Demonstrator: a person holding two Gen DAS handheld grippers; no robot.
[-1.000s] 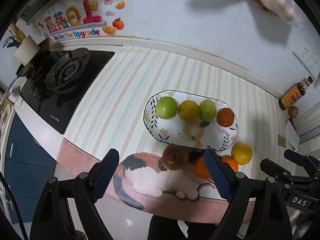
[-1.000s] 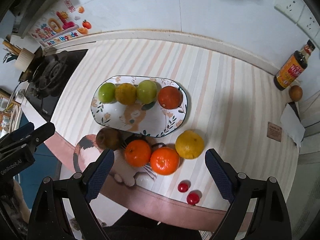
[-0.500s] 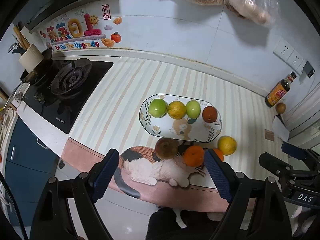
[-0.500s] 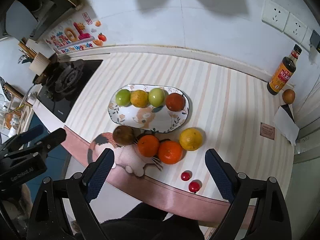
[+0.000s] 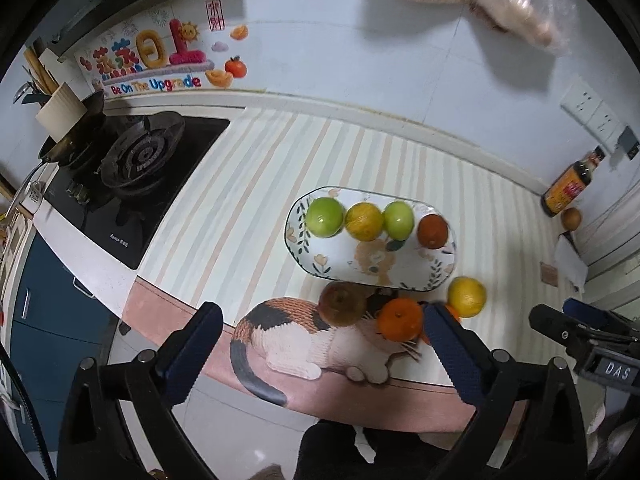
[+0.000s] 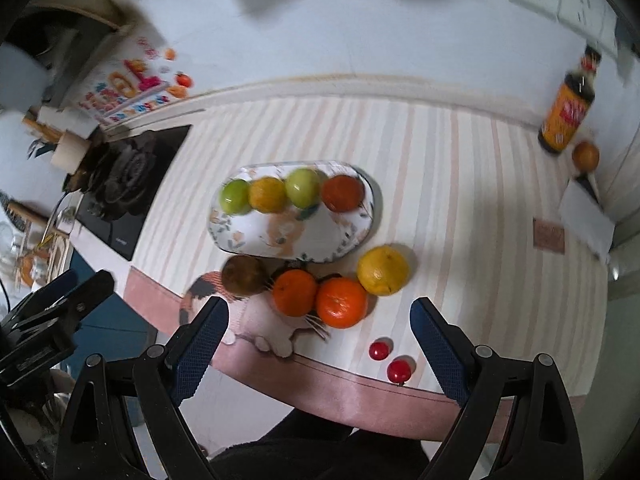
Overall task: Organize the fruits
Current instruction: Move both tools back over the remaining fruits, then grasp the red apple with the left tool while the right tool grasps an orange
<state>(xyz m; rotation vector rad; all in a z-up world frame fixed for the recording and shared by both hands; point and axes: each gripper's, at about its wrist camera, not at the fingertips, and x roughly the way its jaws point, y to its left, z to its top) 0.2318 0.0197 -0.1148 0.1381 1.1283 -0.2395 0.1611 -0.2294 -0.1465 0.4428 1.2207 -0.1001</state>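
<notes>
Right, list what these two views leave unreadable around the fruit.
- Second orange, left wrist view: mostly hidden behind that gripper's near finger.
- Two small red fruits, right wrist view: too small to identify.
- Sauce bottle label, right wrist view: motion-blurred.
- Hanging bag, left wrist view: blurred, cut off by the top edge.

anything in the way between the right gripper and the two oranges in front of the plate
Nothing visible. The right gripper hangs open above the counter edge, and the two oranges lie just beyond its fingertips on the cat mat. The brown fruit and yellow fruit sit to either side, not in front.
</notes>
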